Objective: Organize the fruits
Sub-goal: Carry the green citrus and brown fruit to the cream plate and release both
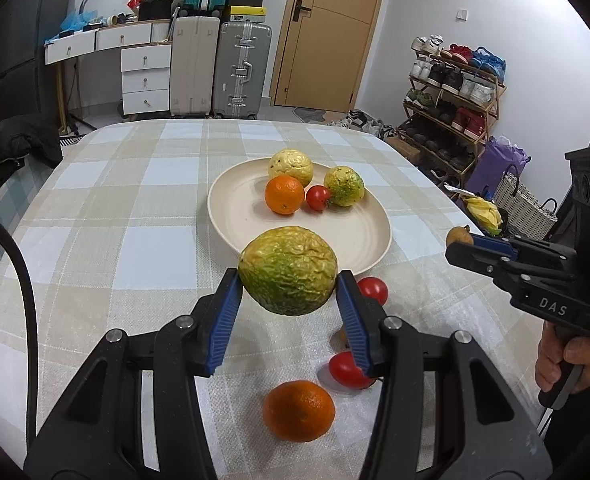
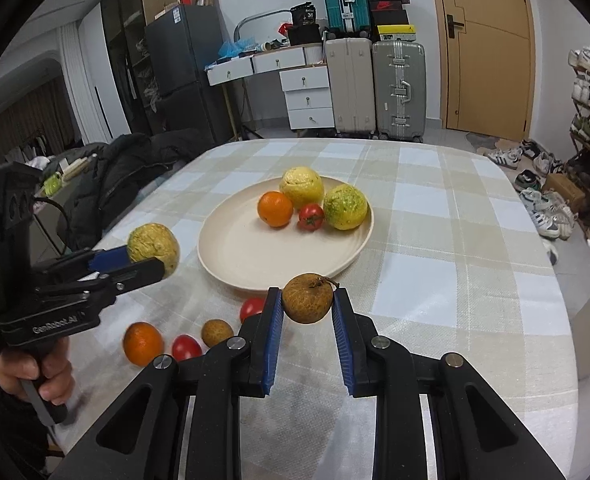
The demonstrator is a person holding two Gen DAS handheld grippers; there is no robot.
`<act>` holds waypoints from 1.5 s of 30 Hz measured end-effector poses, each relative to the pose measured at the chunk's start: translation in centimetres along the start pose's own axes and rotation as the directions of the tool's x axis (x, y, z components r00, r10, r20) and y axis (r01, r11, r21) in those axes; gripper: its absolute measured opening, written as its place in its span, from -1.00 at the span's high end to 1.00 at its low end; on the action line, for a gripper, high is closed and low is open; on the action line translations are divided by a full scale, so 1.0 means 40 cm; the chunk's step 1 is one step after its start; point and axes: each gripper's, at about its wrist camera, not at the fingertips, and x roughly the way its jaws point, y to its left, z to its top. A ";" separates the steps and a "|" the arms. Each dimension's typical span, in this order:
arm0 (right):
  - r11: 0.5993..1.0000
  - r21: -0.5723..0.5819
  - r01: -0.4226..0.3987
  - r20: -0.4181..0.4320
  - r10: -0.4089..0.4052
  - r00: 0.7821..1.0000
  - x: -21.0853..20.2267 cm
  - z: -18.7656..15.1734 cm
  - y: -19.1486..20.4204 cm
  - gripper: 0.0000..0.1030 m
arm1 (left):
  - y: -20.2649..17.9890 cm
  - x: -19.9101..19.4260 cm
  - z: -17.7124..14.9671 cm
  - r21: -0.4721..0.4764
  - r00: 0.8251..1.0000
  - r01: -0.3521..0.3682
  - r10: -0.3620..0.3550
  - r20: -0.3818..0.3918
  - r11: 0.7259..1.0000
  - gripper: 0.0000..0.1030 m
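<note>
My left gripper point(image 1: 289, 280) is shut on a wrinkled green-yellow fruit point(image 1: 288, 270) and holds it above the cloth, just short of the cream plate point(image 1: 239, 220). My right gripper point(image 2: 308, 300) is shut on a small brown round fruit point(image 2: 308, 298), held near the plate's point(image 2: 231, 256) front rim. The plate holds two wrinkled yellow-green fruits point(image 2: 301, 186), an orange point(image 2: 275, 208) and a tomato point(image 2: 311, 217). On the cloth lie an orange point(image 1: 299, 410), two tomatoes point(image 1: 349, 370) and, in the right wrist view, another brown fruit point(image 2: 216, 332).
The table has a checked cloth point(image 1: 115, 208) with rounded edges. A dark jacket point(image 2: 135, 176) lies at its left side. Beyond it stand suitcases point(image 1: 241, 68), white drawers point(image 1: 145, 78), a door and a shoe rack point(image 1: 451, 92). A basket point(image 1: 523, 204) sits at the right.
</note>
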 end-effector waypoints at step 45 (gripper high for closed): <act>1.000 0.010 0.015 0.005 -0.015 1.000 0.119 0.092 0.013 0.51 | -0.026 0.182 0.082 0.030 0.997 -0.056 0.058 -0.054 0.998 0.11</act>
